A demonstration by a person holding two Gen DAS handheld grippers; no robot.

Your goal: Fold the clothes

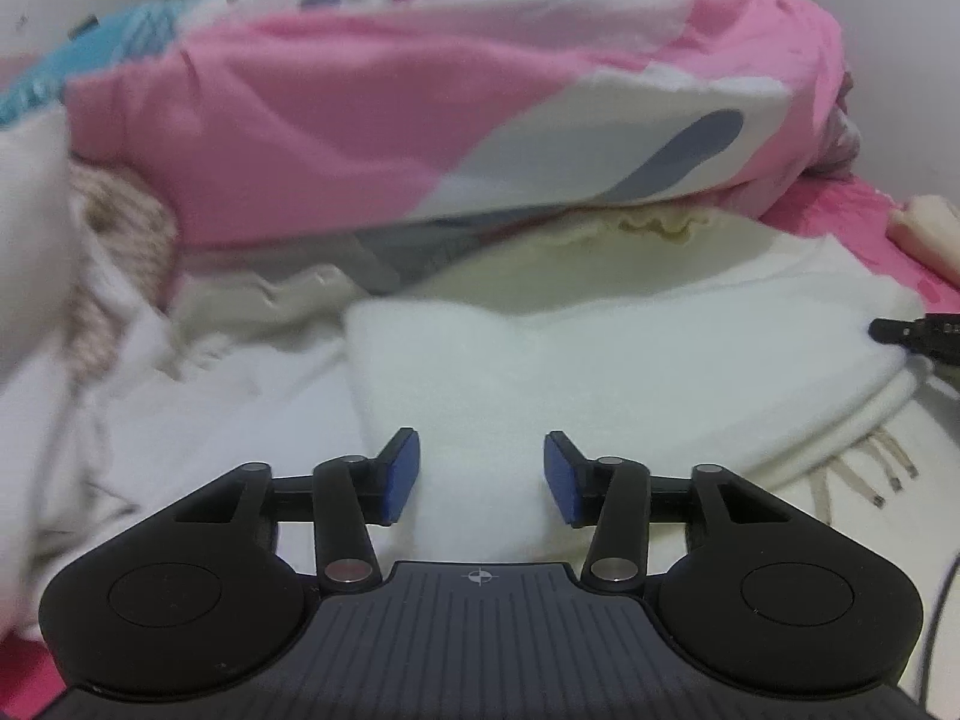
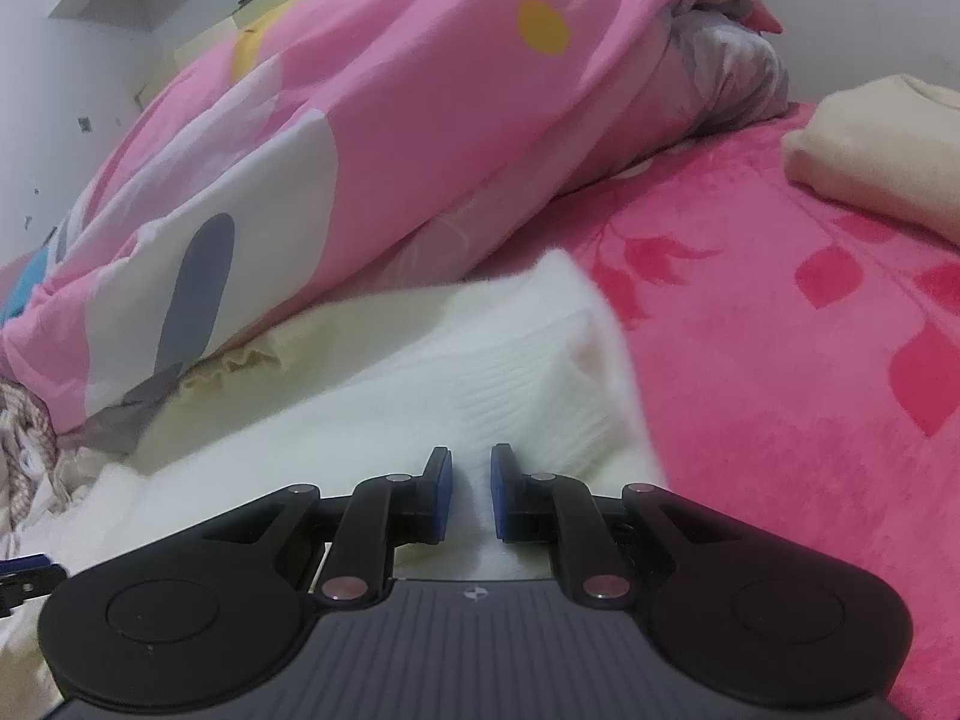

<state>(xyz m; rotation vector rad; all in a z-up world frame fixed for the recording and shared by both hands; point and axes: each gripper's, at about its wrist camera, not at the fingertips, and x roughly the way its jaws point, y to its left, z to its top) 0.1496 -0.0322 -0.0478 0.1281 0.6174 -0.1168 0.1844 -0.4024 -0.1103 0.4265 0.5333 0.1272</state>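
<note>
A white ribbed knit garment [image 1: 600,360] lies folded on the bed, its tasselled edge [image 1: 864,468] to the right. My left gripper [image 1: 480,474] hovers low over its near part, open wide, blue pads [image 1: 401,474] apart with white cloth lying under the gap. In the right wrist view the same white garment [image 2: 510,360] stretches ahead. My right gripper [image 2: 471,489] has its jaws nearly together, with a strip of the white knit pinched between them. The right gripper's tip [image 1: 912,333] shows at the garment's right edge; the left gripper's tip [image 2: 24,570] shows at far left.
A bulky pink patterned duvet [image 1: 372,120] [image 2: 420,120] is heaped just behind the garment. Loose pale clothes [image 1: 90,312] are piled on the left. A folded cream garment [image 2: 876,168] rests at the right on the pink floral bed cover [image 2: 780,360]. A cream frilled cloth [image 1: 660,228] lies under the duvet's edge.
</note>
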